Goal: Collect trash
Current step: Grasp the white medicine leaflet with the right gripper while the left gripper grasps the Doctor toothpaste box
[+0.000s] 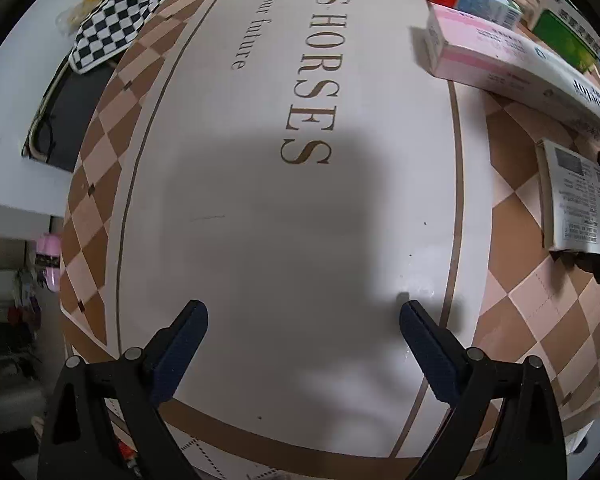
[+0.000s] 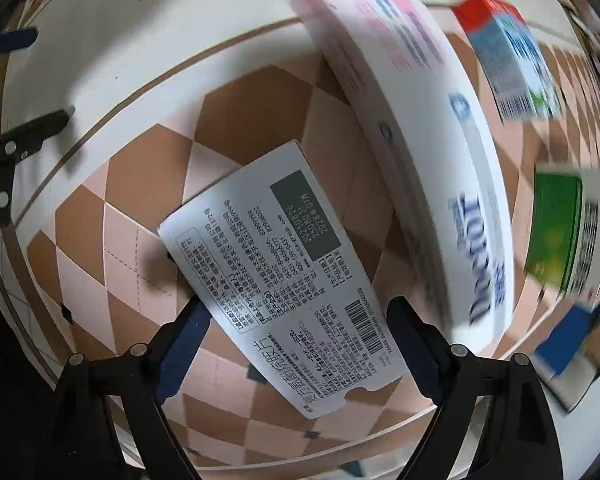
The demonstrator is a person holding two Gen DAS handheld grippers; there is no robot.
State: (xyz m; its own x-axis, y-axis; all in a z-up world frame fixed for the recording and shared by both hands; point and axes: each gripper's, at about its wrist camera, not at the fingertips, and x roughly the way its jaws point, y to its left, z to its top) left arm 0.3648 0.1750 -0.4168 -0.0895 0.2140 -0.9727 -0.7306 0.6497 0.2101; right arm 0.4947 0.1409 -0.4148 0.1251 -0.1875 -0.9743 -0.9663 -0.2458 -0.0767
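Cardboard, white and flat, makes up the printed box [image 2: 284,280] lying between the spread fingers of the right gripper [image 2: 296,322]; its upper face carries dense black text, a grey date panel and a barcode. Whether either pad [image 2: 188,328] touches the box edge cannot be told, though the jaws stand wide. The box rests on the tablecloth [image 2: 140,208], a smooth sheet patterned with brown and pale pink diamonds around a cream centre with gold lettering.

Beyond it lies a long white-and-pink carton [image 2: 420,120], rectangular and slightly motion-blurred, then a red-and-blue box [image 2: 500,48] and a green box [image 2: 560,232], all near one another along the table's edge.

From the left wrist view, the left gripper [image 1: 304,320] hovers over the bare cream area of the cloth, fingers wide apart and holding nothing, its dark blue ribbed pads [image 1: 180,344] visible. The same cartons show at that view's right edge. A black-and-white chequered fabric [image 1: 116,20] lies crumpled at the far left corner.
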